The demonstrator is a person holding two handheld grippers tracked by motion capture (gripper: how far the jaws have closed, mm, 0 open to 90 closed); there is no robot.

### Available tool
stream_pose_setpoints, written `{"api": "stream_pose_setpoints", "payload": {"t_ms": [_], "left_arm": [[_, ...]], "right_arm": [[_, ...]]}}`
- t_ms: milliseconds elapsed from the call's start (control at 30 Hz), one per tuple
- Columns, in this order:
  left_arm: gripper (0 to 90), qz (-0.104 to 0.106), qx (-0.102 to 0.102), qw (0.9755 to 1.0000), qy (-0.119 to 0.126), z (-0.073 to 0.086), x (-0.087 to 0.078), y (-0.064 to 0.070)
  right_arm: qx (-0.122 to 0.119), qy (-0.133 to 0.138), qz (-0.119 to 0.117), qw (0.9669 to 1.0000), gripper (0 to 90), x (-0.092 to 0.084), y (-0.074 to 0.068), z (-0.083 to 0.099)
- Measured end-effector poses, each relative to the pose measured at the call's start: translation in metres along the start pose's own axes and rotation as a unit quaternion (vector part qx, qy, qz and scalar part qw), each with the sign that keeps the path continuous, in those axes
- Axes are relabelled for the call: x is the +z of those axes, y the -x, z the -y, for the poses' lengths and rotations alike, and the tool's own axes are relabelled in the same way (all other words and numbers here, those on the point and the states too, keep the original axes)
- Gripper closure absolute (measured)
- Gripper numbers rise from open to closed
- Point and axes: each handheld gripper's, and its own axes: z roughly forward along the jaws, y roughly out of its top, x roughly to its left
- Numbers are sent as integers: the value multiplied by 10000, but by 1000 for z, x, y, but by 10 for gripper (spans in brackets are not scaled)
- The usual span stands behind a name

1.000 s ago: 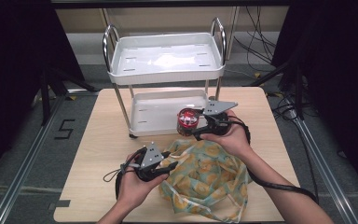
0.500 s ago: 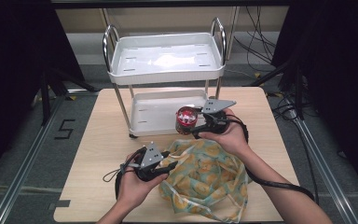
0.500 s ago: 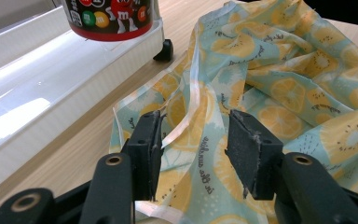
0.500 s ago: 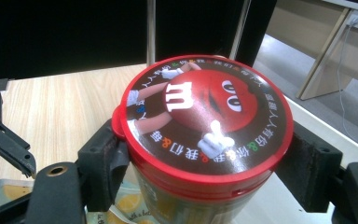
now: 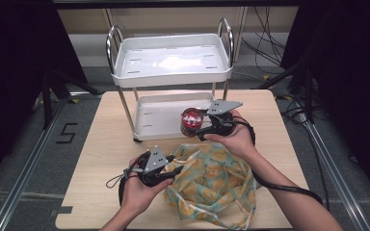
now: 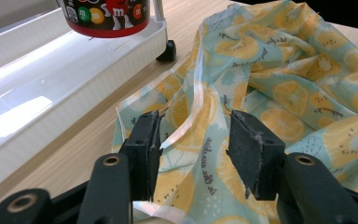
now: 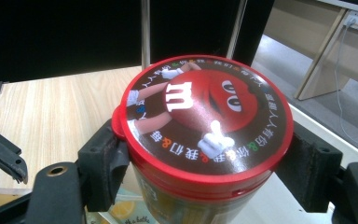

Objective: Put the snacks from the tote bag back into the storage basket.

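Note:
A candy jar (image 7: 205,107) with a red lid is clamped between the pads of my right gripper (image 7: 207,161). In the high view the jar (image 5: 191,120) hangs upright at the front edge of the cart's lower tray (image 5: 159,115), held by the right gripper (image 5: 203,129). A lemon-print cloth bag (image 5: 212,178) lies crumpled on the table. My left gripper (image 6: 193,140) is low over the bag's near left edge. Its jaws have just opened a little. The cloth (image 6: 279,79) and a thin white ribbon handle (image 6: 191,116) lie between them, unpressed.
A white two-tier cart (image 5: 173,60) with chrome posts stands at the back middle of the wooden table (image 5: 91,159). Its caster (image 6: 168,49) rests close to the bag's edge. Cables trail on the floor at the right.

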Motion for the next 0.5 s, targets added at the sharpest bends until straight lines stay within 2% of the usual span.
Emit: {"api": "stream_pose_setpoints", "payload": {"t_ms": [100,133,167,200,233,367,433,467,500], "left_arm": [[530,-32,-54,10000,-19,0,-1,-1],[529,-40,64,10000,-64,0,-2,-3],[528,-35,-43,10000,-38,0,-1,-2],[527,-35,-43,10000,-38,0,-1,-2],[527,-32,-126,9999,-33,1,-1,-1],[498,-25,-106,9999,-4,2,0,-2],[494,-58,-32,10000,-40,2,-1,-2],[485,-84,101,9999,-93,2,-1,-4],[484,-84,101,9999,-93,2,-1,-4]], "right_arm": [[-37,6,9,10000,265,0,1,-1],[-53,-9,24,10000,265,1,1,-1],[-9,-27,-7,10000,265,1,1,-1],[-9,-27,-7,10000,265,1,1,-1],[10,-31,-16,10000,265,1,1,-1],[57,-66,-37,10000,266,2,1,0],[41,-40,-10,10000,265,3,2,0],[7,-54,14,10000,265,3,3,-1],[7,-54,14,10000,265,3,3,-1]]}}
